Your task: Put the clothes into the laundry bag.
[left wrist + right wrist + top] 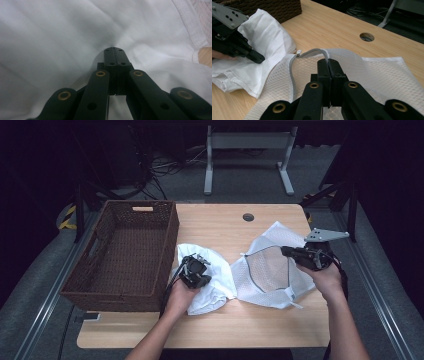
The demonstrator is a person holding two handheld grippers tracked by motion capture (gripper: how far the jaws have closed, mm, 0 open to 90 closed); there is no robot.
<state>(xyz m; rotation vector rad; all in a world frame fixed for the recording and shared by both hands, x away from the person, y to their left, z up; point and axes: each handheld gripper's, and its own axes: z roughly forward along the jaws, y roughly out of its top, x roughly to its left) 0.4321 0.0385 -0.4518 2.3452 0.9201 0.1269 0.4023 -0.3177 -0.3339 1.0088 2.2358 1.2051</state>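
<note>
The left tool [196, 270] is clenched on a bunched white garment [216, 276] that lies on the counter [210, 222], just right of the wicker basket [125, 252]. In the left gripper view the 2 jaws meet with no gap, and the cloth puckers into creases that run toward the jaw tips, so a fold is pinched between them.

The right tool [290, 251] is clenched on the rim of a white mesh laundry bag [272, 275]. In the right gripper view the jaws close on the grey zipper band [312, 53] at the top of its arch, beside the small zipper pull [298, 52]. The rim stands raised off the counter while the lower layer lies flat, which holds the mouth open toward the left.

Judgement: the 2 grips suit a loading step. 1 tool props the bag open, and the other holds the garment ready for insertion. The mouth faces the garment, so the travel path is short.

The garment is plain white woven cloth, soft, with a stitched hem [186, 22] at its right edge. It is crumpled into a loose mound. The bag is a fine diamond mesh, partly see-through, lying right of the garment and touching it. The basket looks empty and stands at the far left of the counter.
</note>
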